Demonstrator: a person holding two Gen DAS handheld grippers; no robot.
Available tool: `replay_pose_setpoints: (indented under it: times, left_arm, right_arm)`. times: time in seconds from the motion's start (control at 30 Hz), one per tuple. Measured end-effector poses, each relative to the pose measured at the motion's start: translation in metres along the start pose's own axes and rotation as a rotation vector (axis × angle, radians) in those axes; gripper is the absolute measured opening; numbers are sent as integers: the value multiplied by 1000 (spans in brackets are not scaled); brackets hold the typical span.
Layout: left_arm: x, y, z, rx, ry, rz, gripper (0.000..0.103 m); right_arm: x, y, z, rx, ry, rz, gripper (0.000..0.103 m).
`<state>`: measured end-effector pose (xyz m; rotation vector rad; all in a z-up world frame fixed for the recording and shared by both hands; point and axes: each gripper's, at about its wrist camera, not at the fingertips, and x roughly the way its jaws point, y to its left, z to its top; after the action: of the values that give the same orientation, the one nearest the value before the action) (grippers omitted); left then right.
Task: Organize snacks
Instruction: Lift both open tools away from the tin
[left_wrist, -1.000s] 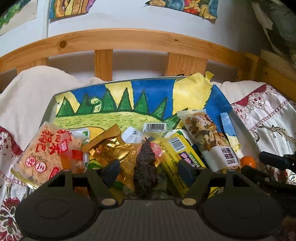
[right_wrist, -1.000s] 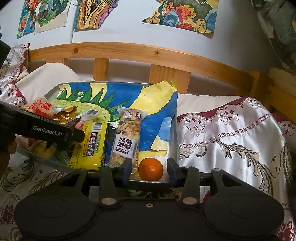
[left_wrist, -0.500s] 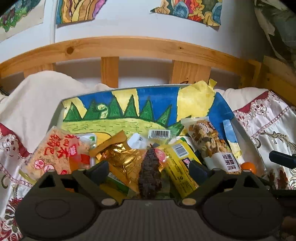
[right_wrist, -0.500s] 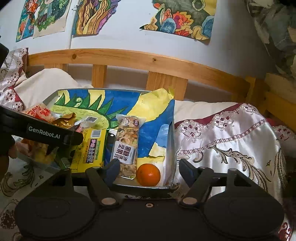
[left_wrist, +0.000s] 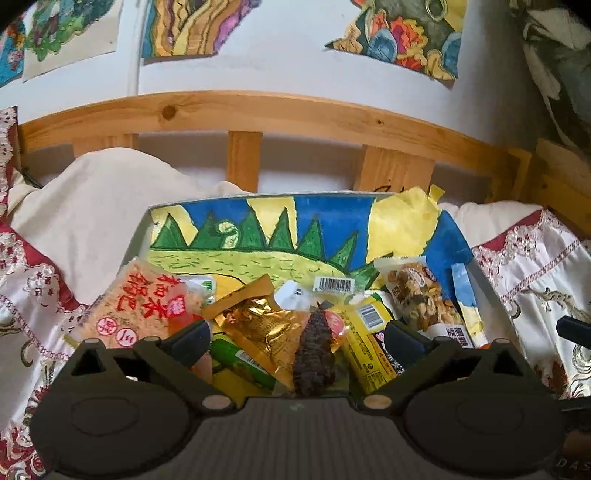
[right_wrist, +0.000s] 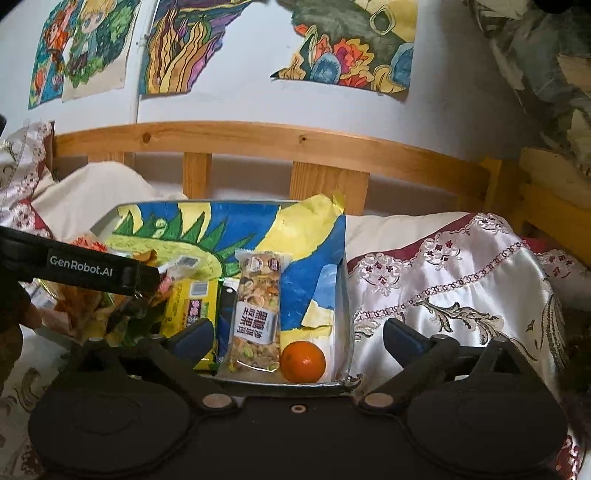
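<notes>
Right wrist view: my right gripper (right_wrist: 298, 334) just spread wide off the small round orange tangerine (right_wrist: 303, 361), leaving it in the painted metal tray (right_wrist: 341, 291); left gripper (left_wrist: 297, 338) gapes too.

The tray liner (right_wrist: 258, 229) is a blue, yellow and green crayon landscape. An orange mandarin (right_wrist: 303, 361) and a yellow snack pack (right_wrist: 190, 306) lie on it. The bedspread (right_wrist: 461, 295) is white satin with maroon trim.

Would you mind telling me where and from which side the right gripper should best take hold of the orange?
Probably across the widest middle of the orange, coming from above. It is round and sits in the tray's near right corner, close to the walls, with the nut bar on its left, so the open right gripper has little side room.
</notes>
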<state>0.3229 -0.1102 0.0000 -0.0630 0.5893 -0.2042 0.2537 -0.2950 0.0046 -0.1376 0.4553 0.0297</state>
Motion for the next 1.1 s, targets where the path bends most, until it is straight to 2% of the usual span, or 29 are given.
replay_pose_setpoints:
  times: [0.3, 0.47, 0.93, 1.1]
  left_arm:
    - [-34, 18, -9, -44, -63, 35, 102]
    - [-57, 33, -19, -70, -63, 48, 102]
    - [-121, 70, -56, -142, -88, 121, 102]
    - [-147, 76, -75, -117, -91, 138, 102]
  right_arm:
    - [-20, 6, 2, 48, -15, -2, 102]
    - [-39, 14, -1, 64, -24, -22, 102]
    - [-94, 50, -3, 63, -56, 34, 102]
    - [-115, 59, -7, 91, -53, 46, 102]
